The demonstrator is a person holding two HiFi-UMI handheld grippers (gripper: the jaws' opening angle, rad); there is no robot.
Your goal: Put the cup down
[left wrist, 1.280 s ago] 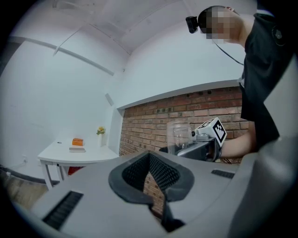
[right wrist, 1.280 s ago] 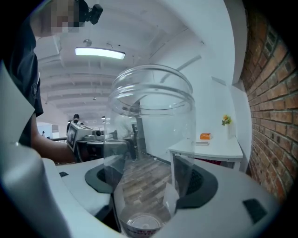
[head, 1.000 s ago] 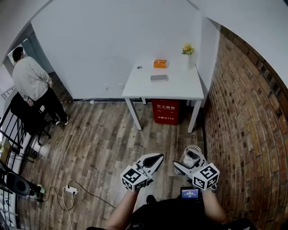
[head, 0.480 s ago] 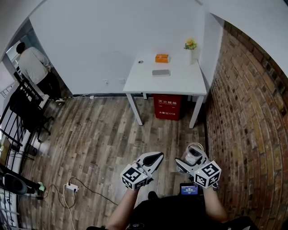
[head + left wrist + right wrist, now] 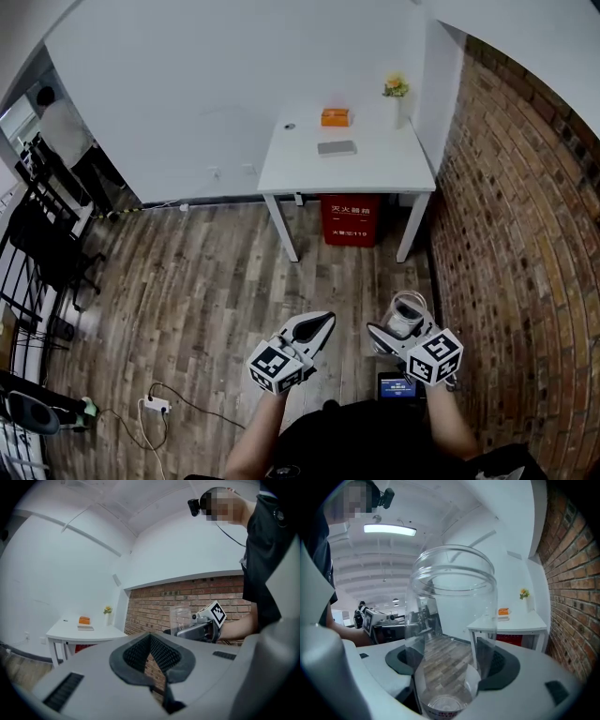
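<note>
On the left, the left gripper [image 5: 324, 322] points out over the wooden floor [image 5: 206, 291]. Its jaws are closed together, the dark ribbed pads [image 5: 136, 653] meet, and nothing lies between them. Just to its right, the right gripper [image 5: 401, 325] holds the cup [image 5: 451, 616]. The cup is a clear, straight-sided tumbler with a wide round rim, upright and empty. The floor planks show through its wall, and a pale band with red print sits near its foot. It stands between the right jaws, which are partly open and pressed on its lower half from either side. Its upper half and rim rise free above them. The cup is in the air above the floor, near the brick wall [image 5: 525, 244] and well apart from the white table [image 5: 375, 173].
</note>
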